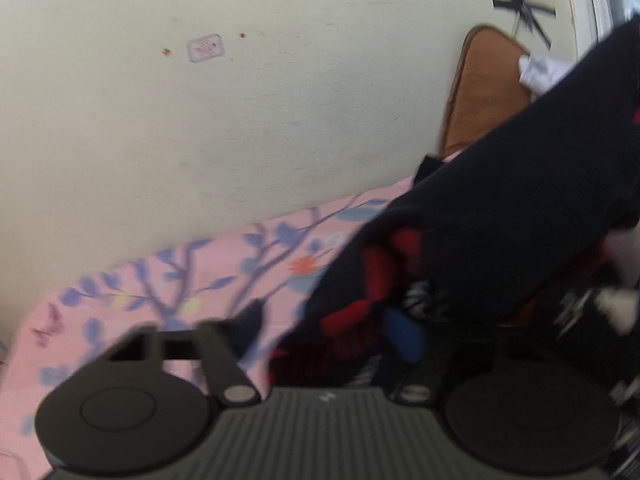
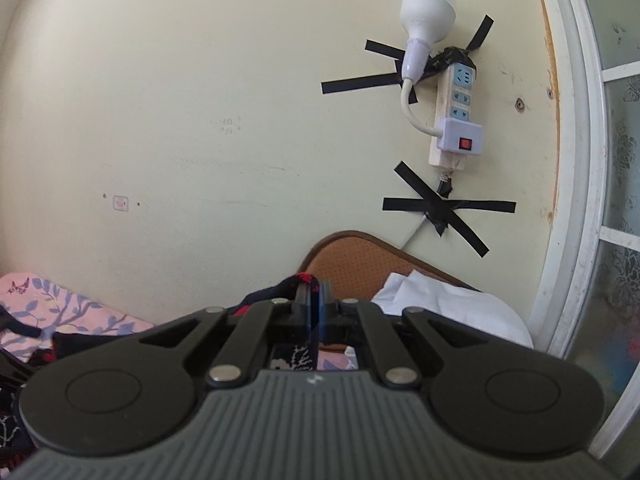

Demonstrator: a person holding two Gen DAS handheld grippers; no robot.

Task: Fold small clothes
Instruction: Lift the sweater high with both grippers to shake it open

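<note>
A small dark navy garment [image 1: 500,216] with red and white pattern hangs lifted across the right of the left wrist view, above a pink floral bedsheet [image 1: 192,280]. My left gripper [image 1: 332,336] is mostly buried under this cloth; its fingertips are hidden and the picture is blurred. My right gripper [image 2: 314,304] is shut on the garment's dark and red edge [image 2: 300,282], held up in front of the wall. More of the garment [image 2: 24,360] trails down to the lower left in the right wrist view.
A cream wall [image 2: 200,120] is close ahead. A brown headboard [image 2: 360,260] with white cloth [image 2: 440,304] over it stands at right. A power strip [image 2: 454,116] with a lamp is taped to the wall. A white window frame [image 2: 580,160] runs along the right.
</note>
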